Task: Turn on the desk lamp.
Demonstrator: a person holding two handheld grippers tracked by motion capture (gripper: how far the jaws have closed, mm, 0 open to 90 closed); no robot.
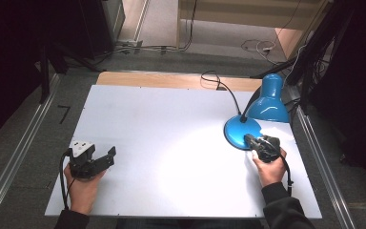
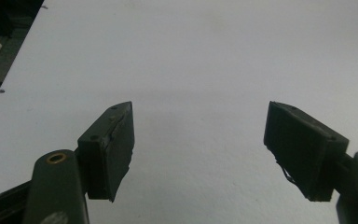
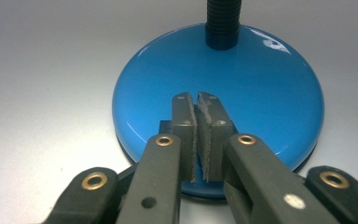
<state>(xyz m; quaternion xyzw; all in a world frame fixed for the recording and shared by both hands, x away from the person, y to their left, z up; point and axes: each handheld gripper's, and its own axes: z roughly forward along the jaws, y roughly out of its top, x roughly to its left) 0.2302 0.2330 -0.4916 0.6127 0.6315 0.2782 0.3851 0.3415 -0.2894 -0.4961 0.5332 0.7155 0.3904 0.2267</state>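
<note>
Pressing down on the lamp base (image 3: 219, 88) at the desk's (image 1: 171, 143) right edge, the clenched right tongs (image 3: 198, 109) cover a dark switch; released left tongs (image 2: 200, 149) idle far left

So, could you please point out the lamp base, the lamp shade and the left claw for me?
lamp base (image 3: 168, 88), right gripper view, on its glossy blue dome.
lamp shade (image 1: 269, 102), high view, on the blue outer shell.
left claw (image 1: 106, 156), high view, midway between its open fingertips.
</note>
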